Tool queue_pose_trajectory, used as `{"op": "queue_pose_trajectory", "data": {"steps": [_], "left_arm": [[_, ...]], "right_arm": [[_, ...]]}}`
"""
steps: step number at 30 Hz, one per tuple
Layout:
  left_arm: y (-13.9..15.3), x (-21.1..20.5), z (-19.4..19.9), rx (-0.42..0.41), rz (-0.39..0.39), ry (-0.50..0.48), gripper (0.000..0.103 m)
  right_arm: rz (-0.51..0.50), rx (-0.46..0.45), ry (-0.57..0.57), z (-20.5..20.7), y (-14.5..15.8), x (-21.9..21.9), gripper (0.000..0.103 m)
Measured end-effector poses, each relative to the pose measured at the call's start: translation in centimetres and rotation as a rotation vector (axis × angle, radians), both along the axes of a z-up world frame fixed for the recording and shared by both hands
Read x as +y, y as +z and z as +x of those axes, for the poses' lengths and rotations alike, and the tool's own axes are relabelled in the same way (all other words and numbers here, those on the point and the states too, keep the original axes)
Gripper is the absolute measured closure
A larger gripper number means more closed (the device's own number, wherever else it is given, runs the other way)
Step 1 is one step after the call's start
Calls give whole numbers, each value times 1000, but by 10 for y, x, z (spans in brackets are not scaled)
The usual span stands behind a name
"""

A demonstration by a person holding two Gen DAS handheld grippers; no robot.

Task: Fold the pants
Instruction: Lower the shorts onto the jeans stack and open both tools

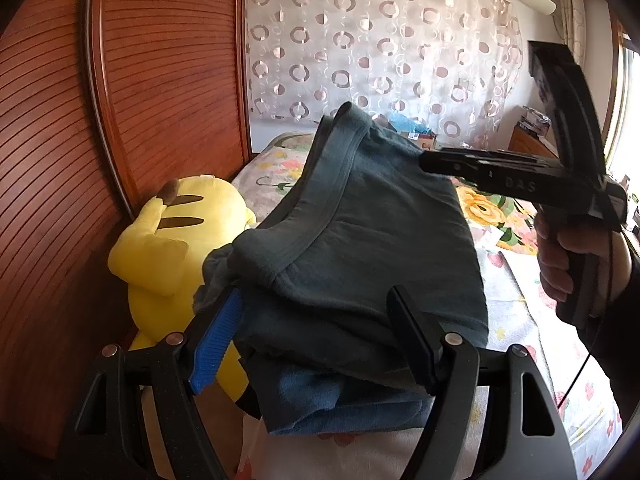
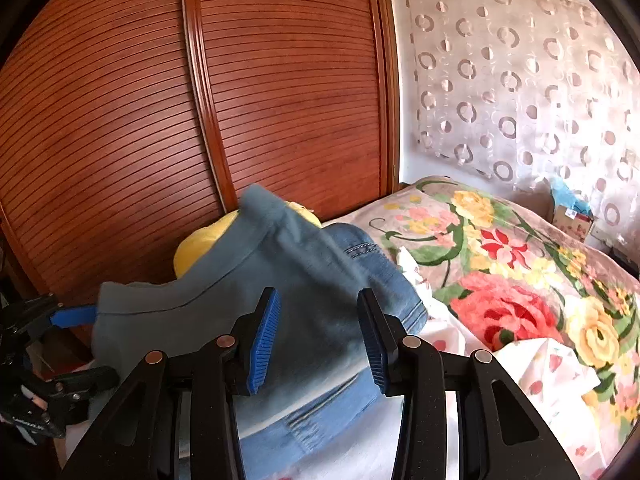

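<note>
Pants (image 1: 360,248): teal-grey pair, held up over the bed (image 1: 516,300), waistband stretched between both grippers.

Left wrist view: left gripper (image 1: 320,340) has jaws well apart, blue pad (image 1: 218,344) on one side, black finger on the other. Cloth lies between and over them; the pads don't look pressed on it, only the bunched waistband corner sits at the blue pad's tip. Far end of the waistband runs to the right gripper (image 1: 424,160), whose black fingers look closed on the fabric edge; a hand (image 1: 560,256) holds its grip. Yellow plush toy (image 1: 172,248) lies behind the pants against the wooden wardrobe door (image 1: 160,80). A bluer garment (image 1: 340,404) lies beneath.

Right wrist view: right gripper (image 2: 318,344) jaws partly apart, blue pads both sides, pants (image 2: 224,300) draped across between them. Contact with the pads here: can't tell, fabric blurred. Left gripper (image 2: 72,316) at far left by the waistband corner. Denim jeans (image 2: 372,276) lie under the pants on the floral blanket (image 2: 520,280).
</note>
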State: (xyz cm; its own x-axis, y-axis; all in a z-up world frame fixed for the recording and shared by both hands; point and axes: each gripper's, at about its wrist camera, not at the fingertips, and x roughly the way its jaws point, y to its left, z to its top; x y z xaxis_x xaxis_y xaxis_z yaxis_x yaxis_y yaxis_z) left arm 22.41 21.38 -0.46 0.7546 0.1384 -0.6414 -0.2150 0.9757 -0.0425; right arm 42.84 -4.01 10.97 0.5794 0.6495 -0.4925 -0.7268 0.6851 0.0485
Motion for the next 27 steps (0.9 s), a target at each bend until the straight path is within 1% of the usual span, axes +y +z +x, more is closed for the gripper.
{"op": "queue_pose_trajectory", "data": {"steps": [6,14,15,18,19,21,24,27], "left_arm": [[2,1,-11,-8,4,16,27],[6,-3,-25,-20,9,13,27],[7,-2,-26,-20,9,14,23],[8,-2,-29,-23,13,20,22],[9,-2,-30,-24,17,32,18],[11,0,-32,-24,21,50,14],[12,-1,-35,-25,21,38,14],[14,-3,-39,-40,23,38,14]], "right_arm": [[1,-6,-2,-27,-4,-2,61],[-3,4,-29,-48,-10,-12,61],[-1,5,-31,-50,-10,-12,60],[5,5,-36,-58,-9,-13,57],[5,4,-36,-60,-10,-14,57],[5,1,-40,-64,-9,-14,54],[9,-1,-45,-70,-10,-16,49],[6,-3,-52,-76,-11,-17,48]]}}
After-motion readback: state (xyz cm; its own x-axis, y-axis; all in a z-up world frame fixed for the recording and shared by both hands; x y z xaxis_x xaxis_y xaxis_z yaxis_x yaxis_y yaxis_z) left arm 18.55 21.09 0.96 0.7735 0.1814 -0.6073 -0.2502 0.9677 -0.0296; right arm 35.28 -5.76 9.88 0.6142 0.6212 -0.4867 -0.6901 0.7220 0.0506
